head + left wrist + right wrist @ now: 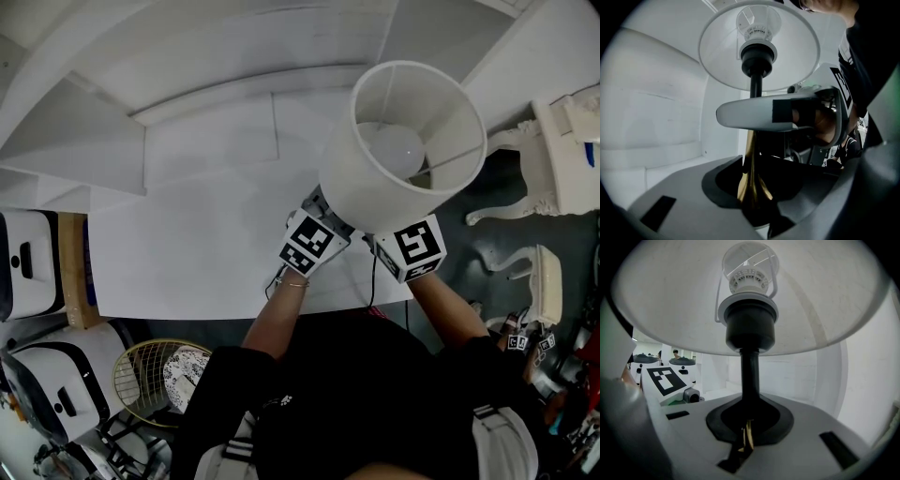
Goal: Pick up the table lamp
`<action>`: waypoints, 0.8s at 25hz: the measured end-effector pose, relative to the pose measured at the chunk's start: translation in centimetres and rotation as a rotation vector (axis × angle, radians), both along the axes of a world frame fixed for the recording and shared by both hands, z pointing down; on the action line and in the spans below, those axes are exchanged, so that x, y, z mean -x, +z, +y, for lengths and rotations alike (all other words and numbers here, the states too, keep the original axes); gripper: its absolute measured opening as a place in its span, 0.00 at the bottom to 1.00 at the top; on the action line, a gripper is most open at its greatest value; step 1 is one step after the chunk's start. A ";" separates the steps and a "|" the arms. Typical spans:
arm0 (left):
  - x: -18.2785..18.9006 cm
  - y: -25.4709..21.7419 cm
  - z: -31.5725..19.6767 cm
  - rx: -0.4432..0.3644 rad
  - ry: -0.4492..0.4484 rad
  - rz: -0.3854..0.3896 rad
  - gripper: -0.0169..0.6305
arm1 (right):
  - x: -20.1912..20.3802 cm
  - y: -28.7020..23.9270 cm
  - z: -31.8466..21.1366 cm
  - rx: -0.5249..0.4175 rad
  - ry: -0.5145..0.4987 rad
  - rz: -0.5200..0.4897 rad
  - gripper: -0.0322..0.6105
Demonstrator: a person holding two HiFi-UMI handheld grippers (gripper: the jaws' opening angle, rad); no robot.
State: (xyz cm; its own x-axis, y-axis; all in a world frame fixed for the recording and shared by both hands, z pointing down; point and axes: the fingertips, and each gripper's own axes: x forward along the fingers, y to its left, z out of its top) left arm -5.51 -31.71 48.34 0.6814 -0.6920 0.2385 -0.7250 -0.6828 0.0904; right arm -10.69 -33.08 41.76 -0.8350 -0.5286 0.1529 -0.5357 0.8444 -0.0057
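The table lamp has a white drum shade (375, 187) with a bulb (396, 148) inside; it leans toward the right above the white table (187, 244). Both grippers reach under the shade. My left gripper (319, 211) is shut on the brass lower stem (751, 173), just above its flared foot. My right gripper (386, 246) is shut on the black upper stem (749, 376) below the socket. In the left gripper view the right gripper (787, 115) crosses the stem higher up. The left gripper's marker cube (665, 380) shows in the right gripper view. The shade hides both sets of jaws from the head view.
A white carved side table (553, 159) and a stool (544, 281) stand to the right on the dark floor. White machines (28, 262) and a wire basket (155, 375) sit at the left, by the table's near edge. White curved walls rise behind the table.
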 end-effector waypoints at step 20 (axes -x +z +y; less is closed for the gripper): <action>-1.5 -1.9 0.2 -0.021 0.028 -0.024 0.20 | -1.5 -1.7 0.0 -0.020 0.030 0.033 0.09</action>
State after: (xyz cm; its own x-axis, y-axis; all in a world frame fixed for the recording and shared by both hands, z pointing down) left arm -4.02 -31.48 46.42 0.6947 -0.6780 0.2401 -0.7075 -0.7042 0.0586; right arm -9.21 -33.06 40.09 -0.8135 -0.5562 0.1697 -0.5601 0.8279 0.0288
